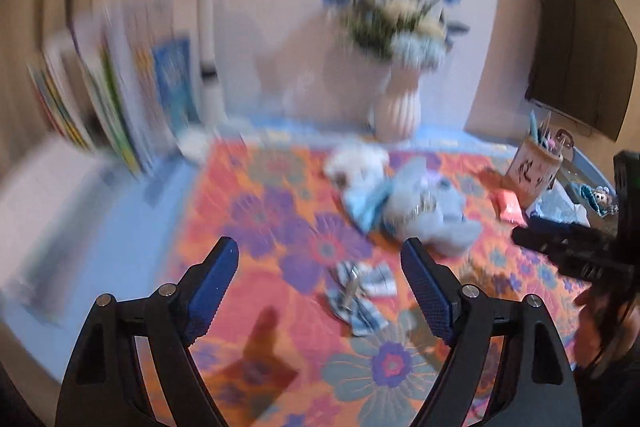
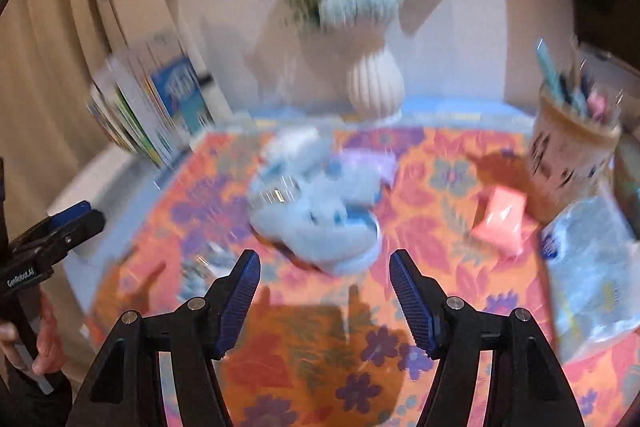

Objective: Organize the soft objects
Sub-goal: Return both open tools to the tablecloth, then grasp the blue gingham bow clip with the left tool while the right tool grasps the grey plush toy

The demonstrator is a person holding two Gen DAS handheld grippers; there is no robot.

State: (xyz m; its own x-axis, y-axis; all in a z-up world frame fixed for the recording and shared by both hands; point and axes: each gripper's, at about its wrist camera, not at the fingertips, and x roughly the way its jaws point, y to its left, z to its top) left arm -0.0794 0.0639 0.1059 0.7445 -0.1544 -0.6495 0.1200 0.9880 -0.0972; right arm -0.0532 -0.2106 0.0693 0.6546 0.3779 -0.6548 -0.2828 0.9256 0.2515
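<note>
Both sets of jaws stand apart with nothing between them. The left gripper (image 1: 320, 291) looks down at the striped cloth (image 1: 360, 297), which lies crumpled just ahead, a little toward one o'clock, presumably the easy first pick. The right gripper (image 2: 325, 301) is squared up on the pale blue plush heap (image 2: 320, 211) at twelve o'clock, jaws parted as if to take it, though it isn't touching yet. Further out, at two o'clock from the right gripper, a pink soft packet (image 2: 500, 223) sits near the pen cup (image 2: 568, 155). The floral mat (image 2: 280, 355) carries everything. The white vase (image 2: 374, 83) stands at the back edge at twelve, clear of the work. The view is blurred, so details are loose.
</note>
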